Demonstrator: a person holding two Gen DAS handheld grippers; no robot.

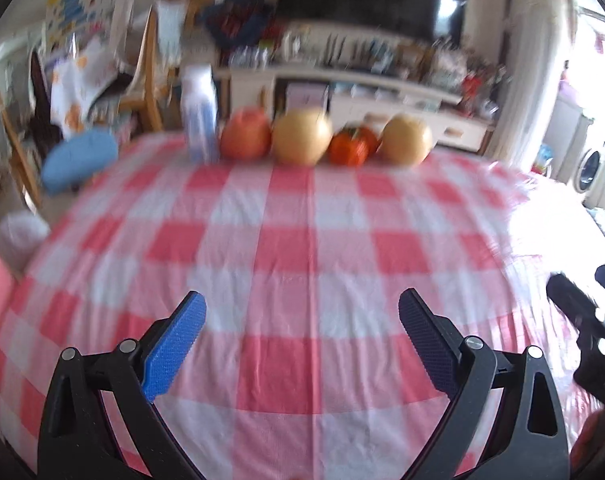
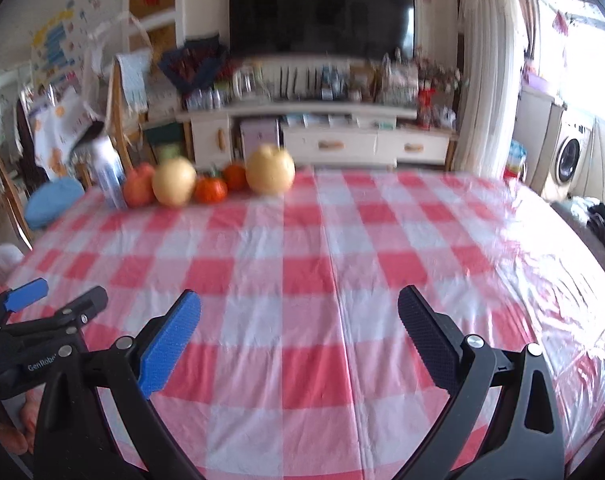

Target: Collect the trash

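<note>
A white and blue plastic bottle (image 1: 200,114) stands upright at the far edge of the table, left of a row of fruit; the right wrist view shows the same bottle (image 2: 108,172) at the far left. My left gripper (image 1: 302,304) hovers open over the near part of the red-and-white checked tablecloth (image 1: 302,208), nothing between its fingers. My right gripper (image 2: 300,304) is open too, above the cloth (image 2: 322,240), and empty. The left gripper (image 2: 42,300) also appears at the lower left of the right wrist view. Both views are blurred.
Along the far edge stand a red apple (image 1: 246,132), two yellow pears (image 1: 302,136) and small orange fruits (image 1: 350,144). A blue cushion (image 1: 78,160) lies on a chair at the left. A TV cabinet (image 2: 322,136) stands behind the table, a washing machine (image 2: 570,156) at the right.
</note>
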